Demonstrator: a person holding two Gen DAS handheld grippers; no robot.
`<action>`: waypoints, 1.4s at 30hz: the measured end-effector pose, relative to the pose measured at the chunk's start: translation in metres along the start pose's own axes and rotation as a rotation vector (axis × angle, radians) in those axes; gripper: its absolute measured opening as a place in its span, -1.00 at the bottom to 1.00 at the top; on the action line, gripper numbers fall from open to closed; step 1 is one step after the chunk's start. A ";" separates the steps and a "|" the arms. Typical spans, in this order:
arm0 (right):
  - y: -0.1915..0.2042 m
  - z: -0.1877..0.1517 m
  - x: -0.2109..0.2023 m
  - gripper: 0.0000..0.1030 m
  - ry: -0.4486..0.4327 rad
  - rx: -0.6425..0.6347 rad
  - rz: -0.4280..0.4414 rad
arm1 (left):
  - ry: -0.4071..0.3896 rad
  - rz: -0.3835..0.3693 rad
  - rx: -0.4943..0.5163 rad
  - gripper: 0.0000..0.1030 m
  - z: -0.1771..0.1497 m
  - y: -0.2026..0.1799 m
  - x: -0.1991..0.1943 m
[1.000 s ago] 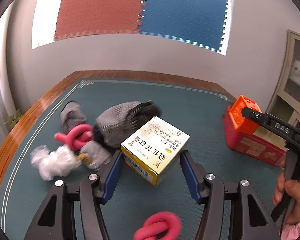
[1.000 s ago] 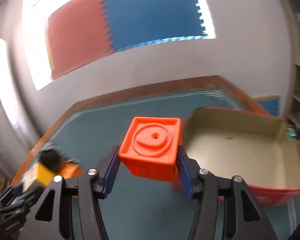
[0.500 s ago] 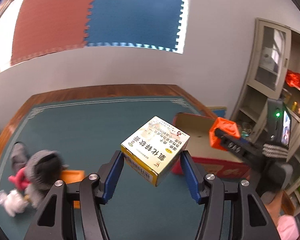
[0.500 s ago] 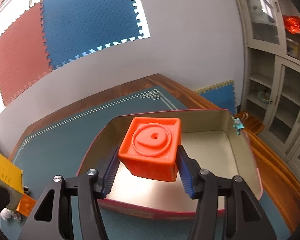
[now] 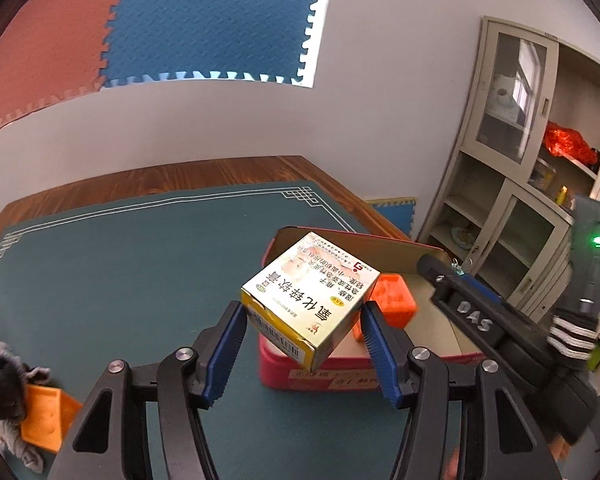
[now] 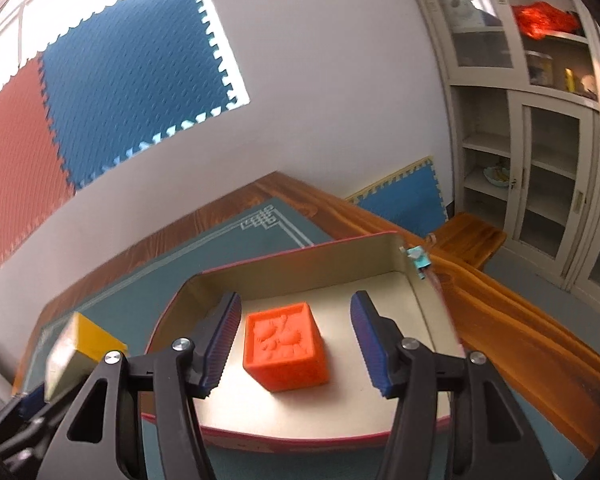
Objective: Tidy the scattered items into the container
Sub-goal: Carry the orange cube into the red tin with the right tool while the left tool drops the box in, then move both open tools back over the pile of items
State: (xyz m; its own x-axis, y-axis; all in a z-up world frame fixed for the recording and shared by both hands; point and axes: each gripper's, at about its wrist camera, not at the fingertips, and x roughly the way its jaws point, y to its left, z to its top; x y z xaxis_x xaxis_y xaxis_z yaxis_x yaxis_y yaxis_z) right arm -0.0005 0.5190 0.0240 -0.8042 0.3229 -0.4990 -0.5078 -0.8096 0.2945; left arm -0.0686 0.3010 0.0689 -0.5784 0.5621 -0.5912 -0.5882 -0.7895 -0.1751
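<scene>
Left gripper [image 5: 302, 326] is clamped on the yellow medicine carton [image 5: 310, 300], held corner-down w/ the blue pads on two opposite side faces. The carton hangs over the near wall of the red container [image 5: 320, 376], just ahead of the claw.

Right gripper [image 6: 296, 340] is spread wide, nothing in it. The orange cube [image 6: 286, 346] sits on the container floor [image 6: 380, 312], directly between and below its pads, apparently not touching either.

Carton probably light, thin cardboard. It will crush if squeezed hard, and glossy faces may slip, so grip flat on the broad sides, not the flap ends. Cube looks like stiff moulded plastic w/ relief on top, easy to pinch on its flat sides.

Off to the left claw's left: grey socks [image 5: 4, 376] and a flat orange piece [image 5: 46, 414] lie on the green mat [image 5: 120, 280], not yet tidied.
</scene>
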 end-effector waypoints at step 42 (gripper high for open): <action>0.111 -0.059 -0.006 0.54 0.089 -0.314 0.298 | -0.054 0.281 -0.218 0.56 -0.051 0.120 -0.099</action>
State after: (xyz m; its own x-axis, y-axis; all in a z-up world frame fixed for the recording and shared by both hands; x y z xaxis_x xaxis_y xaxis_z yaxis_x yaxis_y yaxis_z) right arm -0.0340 0.3979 0.0116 -0.8645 0.0205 -0.5021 -0.1285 -0.9750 0.1814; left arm -0.0533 0.1385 0.0662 -0.7329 0.3230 -0.5988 -0.2707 -0.9459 -0.1788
